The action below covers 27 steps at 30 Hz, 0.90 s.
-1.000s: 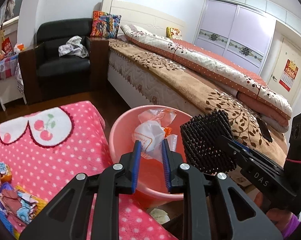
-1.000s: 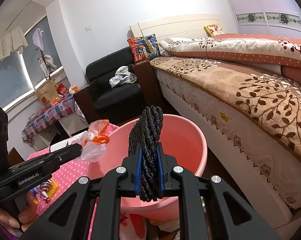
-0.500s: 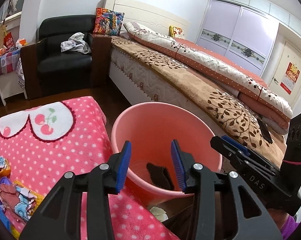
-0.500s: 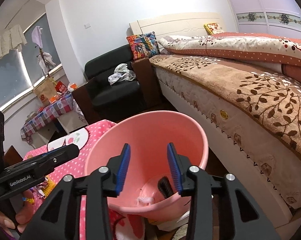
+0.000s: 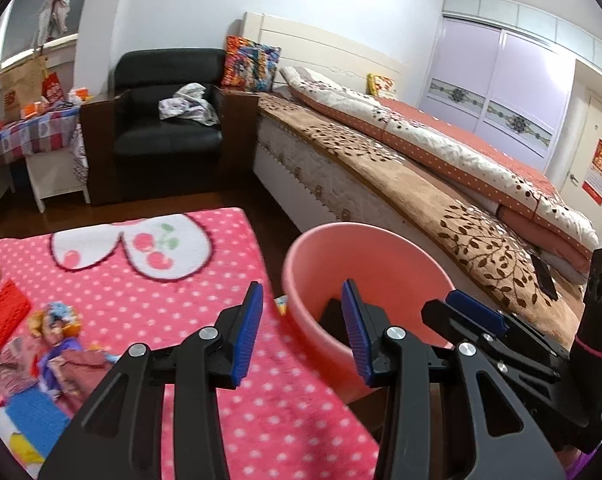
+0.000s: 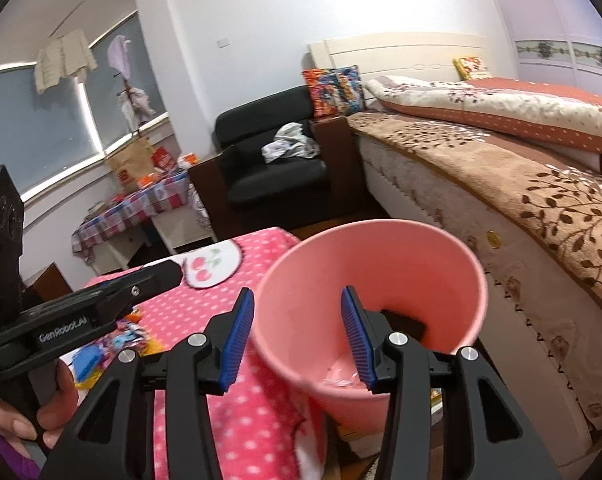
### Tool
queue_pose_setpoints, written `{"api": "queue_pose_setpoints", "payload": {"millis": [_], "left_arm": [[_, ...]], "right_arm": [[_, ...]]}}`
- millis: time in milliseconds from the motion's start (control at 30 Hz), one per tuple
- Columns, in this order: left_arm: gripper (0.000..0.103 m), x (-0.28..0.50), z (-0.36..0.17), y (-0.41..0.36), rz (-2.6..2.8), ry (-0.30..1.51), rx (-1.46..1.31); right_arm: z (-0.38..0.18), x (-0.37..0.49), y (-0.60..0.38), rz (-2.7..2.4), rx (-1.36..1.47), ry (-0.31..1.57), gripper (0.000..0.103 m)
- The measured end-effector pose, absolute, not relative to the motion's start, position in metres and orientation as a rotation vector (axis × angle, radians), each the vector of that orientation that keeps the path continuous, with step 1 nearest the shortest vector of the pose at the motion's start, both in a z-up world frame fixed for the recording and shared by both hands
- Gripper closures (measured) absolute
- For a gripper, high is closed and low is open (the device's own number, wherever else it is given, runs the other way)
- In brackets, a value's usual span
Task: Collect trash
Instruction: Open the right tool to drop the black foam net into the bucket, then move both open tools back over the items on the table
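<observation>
Both tongs, left (image 5: pixel 301 332) and right (image 6: pixel 297 336), gaped empty, the right's jaws opening. Swinging toward the wrappers (image 5: pixel 57 344) could knock the pink bucket (image 6: pixel 381 252) over.

The right gripper (image 6: pixel 297 334), black with ribbed blue pads, hangs over the near rim of a round pink plastic bucket (image 6: pixel 381 256) — its jaws are opening and nothing sits between them. Deep in the bucket lie a black mesh piece (image 6: pixel 405 322) and some pale crumpled plastic (image 6: pixel 341 378). To the left, a hand (image 6: pixel 57 396) grips the black left gripper (image 6: pixel 157 276), which reaches over a pink polka-dot blanket (image 6: pixel 257 416) strewn with colourful wrappers (image 6: pixel 117 340). Behind stand a black leather armchair (image 6: pixel 273 172) and a bed with a brown leaf-patterned cover (image 6: pixel 521 184).
</observation>
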<state>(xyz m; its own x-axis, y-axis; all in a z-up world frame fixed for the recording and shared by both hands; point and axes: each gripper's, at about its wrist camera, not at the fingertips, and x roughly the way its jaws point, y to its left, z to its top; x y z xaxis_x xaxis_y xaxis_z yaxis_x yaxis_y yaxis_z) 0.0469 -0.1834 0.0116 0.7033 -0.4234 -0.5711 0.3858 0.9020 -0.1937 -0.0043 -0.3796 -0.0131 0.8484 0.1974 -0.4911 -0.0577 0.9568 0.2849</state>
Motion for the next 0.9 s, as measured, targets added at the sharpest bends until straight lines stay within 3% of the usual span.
{"api": "queue_pose_setpoints", "payload": {"millis": [900], "left_arm": [[0.062,-0.005,0.008,0.001,-0.074,0.622,-0.123]], "right_arm": [[-0.007,-0.019,-0.245,0.392,0.159,0.593,0.058]]}}
